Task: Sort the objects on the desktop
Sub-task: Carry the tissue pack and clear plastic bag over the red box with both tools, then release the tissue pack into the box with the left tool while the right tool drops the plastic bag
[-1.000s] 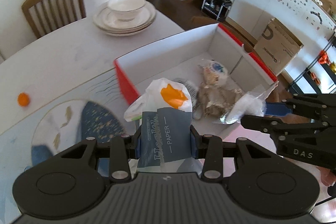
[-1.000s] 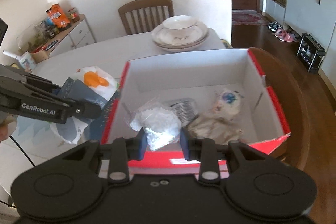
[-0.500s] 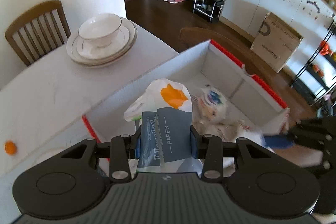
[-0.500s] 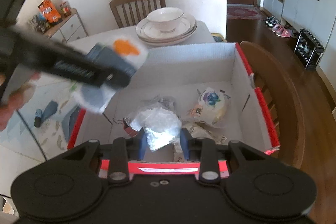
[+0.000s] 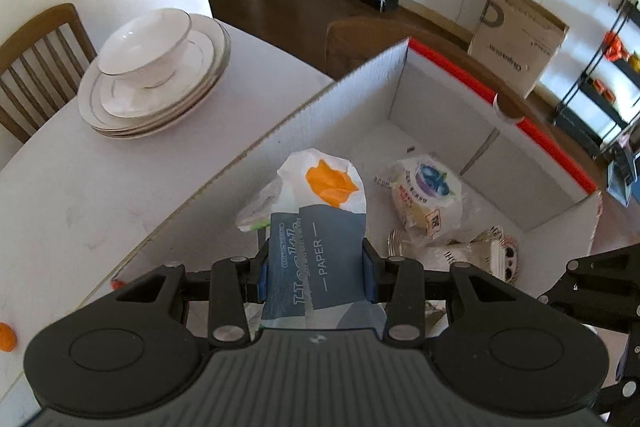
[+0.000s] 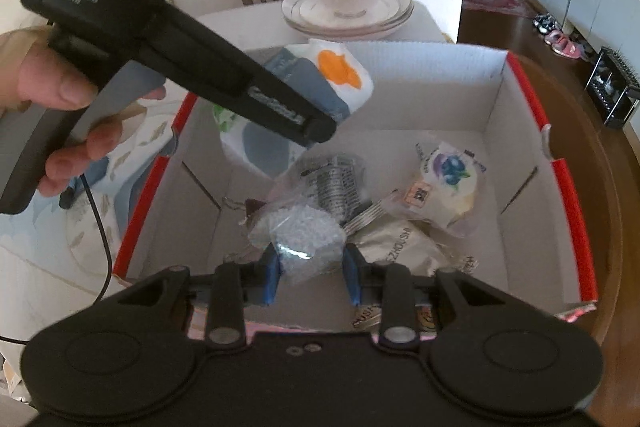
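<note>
Where print can be read at all, we find it first on the tissue pack [image 5: 318,259] in our left gripper [image 5: 316,269]: "PAPER" between two dashes runs along the pack's long axis, which lies in line with the fingers and points away from us, down into the box [image 5: 360,95]. A white bag with an orange patch [image 5: 324,183] is bunched at the pack's far end. The blue pads press the pack's two long sides, so this claw holds it at a narrow setting.

In the right wrist view the left gripper's body [image 6: 276,103] reads "GenRobot.AI" on the finger arm and "Data Acquisition System" higher up, with a hand [image 6: 64,87] around the handle. It hangs over the box's left wall, near the far left corner.

Our right gripper [image 6: 308,269] is closed on a clear bag of white granules [image 6: 304,239], pads squeezing both sides; it sits above the box's near edge, its bulk bulging away from us over the box floor.

On that floor lie a blueberry-printed wrapped bun [image 6: 448,183] toward the right wall, a crumpled beige packet [image 6: 404,247] whose lettering we cannot fully make out, and a clear wrapper with fine black print [image 6: 332,179], too small to read.

Beyond the box's far edge, stacked plates with a bowl [image 6: 348,3] stand on the table [image 5: 80,187].
</note>
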